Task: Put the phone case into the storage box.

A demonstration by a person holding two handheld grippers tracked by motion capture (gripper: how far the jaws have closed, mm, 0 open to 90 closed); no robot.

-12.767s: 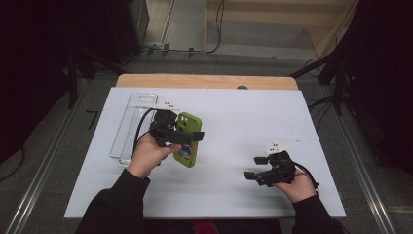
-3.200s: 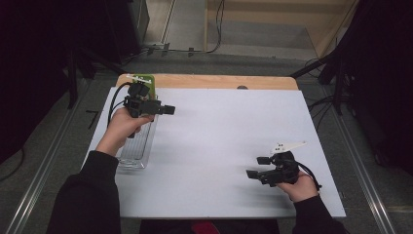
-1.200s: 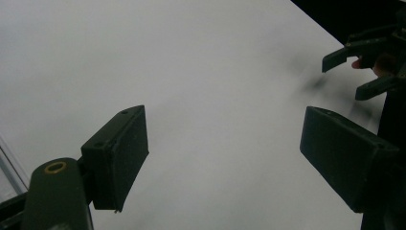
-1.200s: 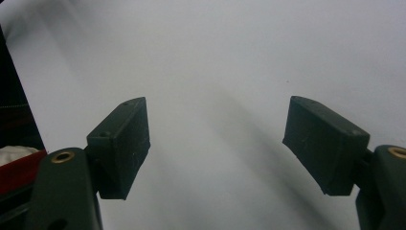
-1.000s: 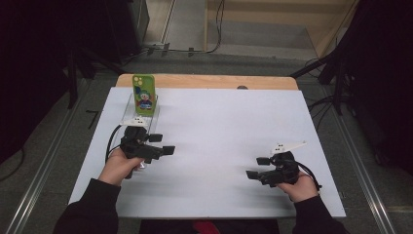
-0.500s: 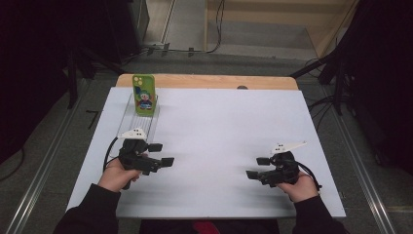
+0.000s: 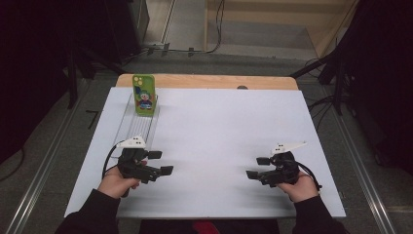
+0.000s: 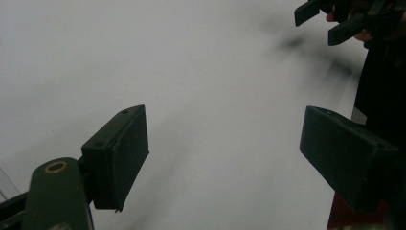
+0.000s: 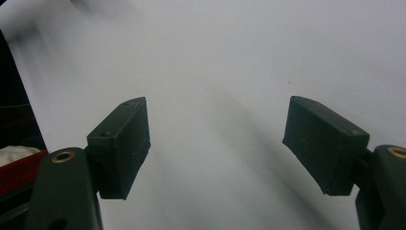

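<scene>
A green phone case (image 7: 144,95) with a cartoon figure stands upright at the far end of a clear slotted rack (image 7: 138,127) on the left of the table. My left gripper (image 7: 160,162) is near the front left, well short of the case, pointing right. It is open with nothing between its fingers, and in the left gripper view (image 8: 225,158) its jaws stand wide apart over the bare white sheet. My right gripper (image 7: 257,167) rests at the front right, pointing left, also open and empty (image 9: 215,148). The right gripper (image 8: 330,19) also appears far off in the left gripper view.
A white sheet (image 7: 224,122) covers the table, with a wooden strip (image 7: 219,81) along the far edge. Dark stands and cables surround the table. A metal rail (image 7: 44,165) runs along the floor on the left.
The left gripper held the green case, carried it to the rack's far end and let go. It has since drawn back toward the near edge. The right gripper stayed put.
</scene>
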